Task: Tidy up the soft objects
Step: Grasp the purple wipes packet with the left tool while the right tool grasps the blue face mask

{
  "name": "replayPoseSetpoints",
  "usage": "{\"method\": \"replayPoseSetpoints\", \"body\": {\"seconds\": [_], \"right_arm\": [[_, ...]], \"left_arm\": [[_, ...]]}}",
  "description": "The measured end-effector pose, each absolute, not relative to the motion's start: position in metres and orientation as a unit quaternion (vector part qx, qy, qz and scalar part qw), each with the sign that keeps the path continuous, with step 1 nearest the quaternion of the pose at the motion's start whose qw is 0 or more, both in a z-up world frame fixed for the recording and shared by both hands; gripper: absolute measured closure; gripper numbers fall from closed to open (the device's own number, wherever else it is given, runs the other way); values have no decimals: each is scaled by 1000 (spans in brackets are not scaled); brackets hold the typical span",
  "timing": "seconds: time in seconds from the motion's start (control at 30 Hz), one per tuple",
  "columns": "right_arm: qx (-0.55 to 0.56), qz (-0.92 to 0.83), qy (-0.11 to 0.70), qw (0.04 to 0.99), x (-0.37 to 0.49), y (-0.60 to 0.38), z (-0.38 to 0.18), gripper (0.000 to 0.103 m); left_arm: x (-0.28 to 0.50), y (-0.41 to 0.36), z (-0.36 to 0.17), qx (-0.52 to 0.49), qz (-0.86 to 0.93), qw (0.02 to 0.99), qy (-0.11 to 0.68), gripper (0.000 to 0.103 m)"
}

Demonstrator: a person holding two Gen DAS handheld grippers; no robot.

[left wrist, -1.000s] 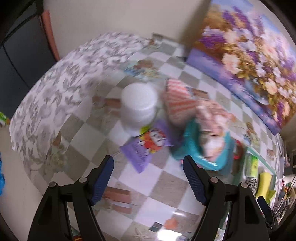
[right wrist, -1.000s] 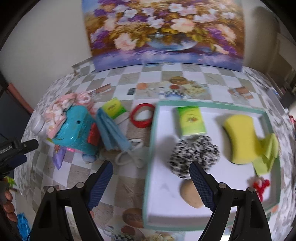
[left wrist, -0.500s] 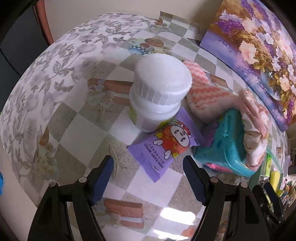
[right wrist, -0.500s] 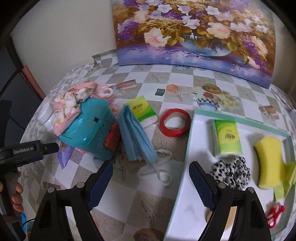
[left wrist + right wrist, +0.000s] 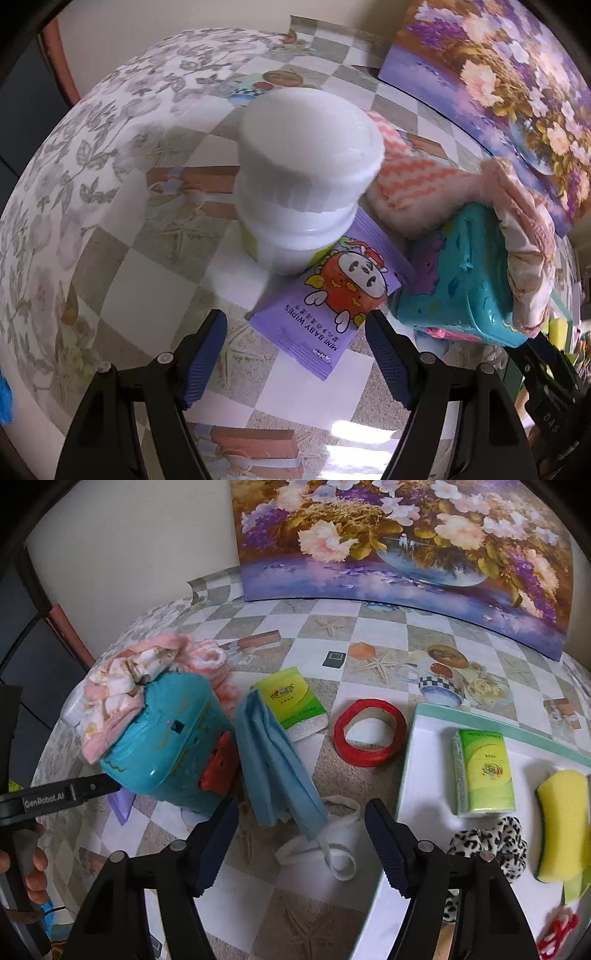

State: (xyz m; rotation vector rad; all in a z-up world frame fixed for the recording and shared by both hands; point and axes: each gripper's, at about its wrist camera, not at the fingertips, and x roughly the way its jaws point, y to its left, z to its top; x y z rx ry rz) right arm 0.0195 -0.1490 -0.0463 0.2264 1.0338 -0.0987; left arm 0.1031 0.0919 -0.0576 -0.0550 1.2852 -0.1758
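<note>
While both grippers hang over the table w/ jaws apart and nothing held, the left gripper [image 5: 295, 354] straddles the near end of the wipes pack [image 5: 334, 299], pads not touching it. Pack's far end is tucked under a white jar [image 5: 306, 173]; a teal box [image 5: 465, 280] sits just right of it, pink cloth [image 5: 517, 236] draped on top. Right gripper [image 5: 299, 834], jaws just been closing, has the mask's [image 5: 275, 764] white ear loops [image 5: 325, 845] btwn its fingers, no contact. Teal box is left of the mask, red tape roll [image 5: 369, 731] and tissue pack [image 5: 291, 701] beyond, tray [image 5: 410, 760] to the right holding a sponge [image 5: 561, 830] and scrunchie [image 5: 491, 842].
</note>
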Motion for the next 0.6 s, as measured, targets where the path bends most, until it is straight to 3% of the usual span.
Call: {"method": "replayPoseSetpoints", "body": {"seconds": [0.2,0.3,0.37,0.6], "right_arm": [[109,-42,499,859,26,-147,-52,42],[108,-43,496,860,26,-147,-52,55],[108,-45,493,862,26,-147,-52,56],[105,-43,490,864,25,-145,-50,75]], "left_arm": [[105,89,-62,-17,-90,795,599,25],[108,85,-66,-11,-95,796,598,25],[109,81,-68,-6,-97,797,596,26],[110,66,-74,15,-97,798,595,48]]}}
